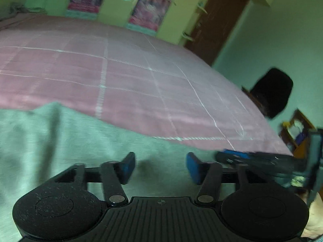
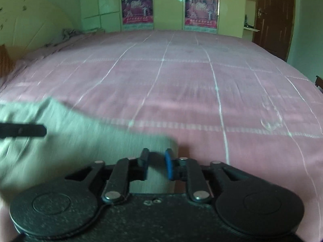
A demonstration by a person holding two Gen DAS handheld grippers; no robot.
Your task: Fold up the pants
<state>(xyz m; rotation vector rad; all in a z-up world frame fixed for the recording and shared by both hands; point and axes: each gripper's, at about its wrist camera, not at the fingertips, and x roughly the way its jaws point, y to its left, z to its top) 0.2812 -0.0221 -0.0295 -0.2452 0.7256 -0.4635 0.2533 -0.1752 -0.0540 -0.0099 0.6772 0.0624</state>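
Grey cloth, the pants (image 1: 60,145), is lying across the near part of a bed covered by a pink sheet (image 1: 121,76) with thin white grid lines. In the left wrist view, the left gripper (image 1: 160,166) is hovering over the grey fabric with its two blue-padded fingers spread wide and nothing between them. The other tool, black with blue pads, is reaching in from the right edge, low over the pants' edge where the cloth meets the sheet. Behind the bed, yellow-green cupboards (image 1: 117,4) carrying pink posters are standing against the wall, a brown door (image 1: 220,20) is showing to their right, and a dark chair (image 1: 272,92) is sitting beyond the bed's corner. The picture is blurring slightly.

In the right wrist view, the pants (image 2: 70,141) are filling the lower left, with their right edge ending just by the right gripper (image 2: 157,166). Its fingers are standing a small way apart, partly closed, over that grey edge; whether they are touching the cloth cannot be told. A black finger of the left tool is poking in from the left edge above the fabric. The pink sheet (image 2: 201,80) is stretching away to the cupboards (image 2: 167,6) and door (image 2: 274,16).
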